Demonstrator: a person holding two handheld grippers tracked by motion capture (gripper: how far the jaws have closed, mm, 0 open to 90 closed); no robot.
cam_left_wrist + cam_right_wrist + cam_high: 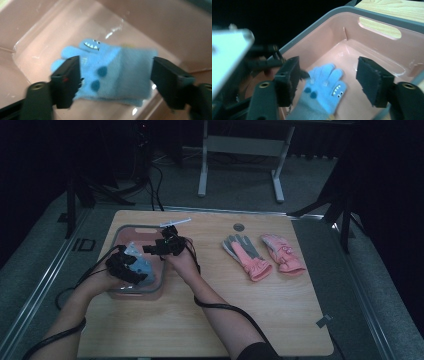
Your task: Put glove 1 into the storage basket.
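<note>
Currently: one blue monster glove lying in the pink bin at table's left, with left gripper and right gripper over it, jaws wide, holding nothing.

Blue glove under right gripper: soft matt fleecy cloth. Bin around it: smooth glossy pink plastic, grey rim. Gripper pads: rough matt black. Worktop: matt light wood grain

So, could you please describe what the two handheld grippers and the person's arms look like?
Both the left gripper and the right gripper are black, each with two blocky black jaws and a trailing black cable. The forearms are bare; a dark sleeve shows.
</note>
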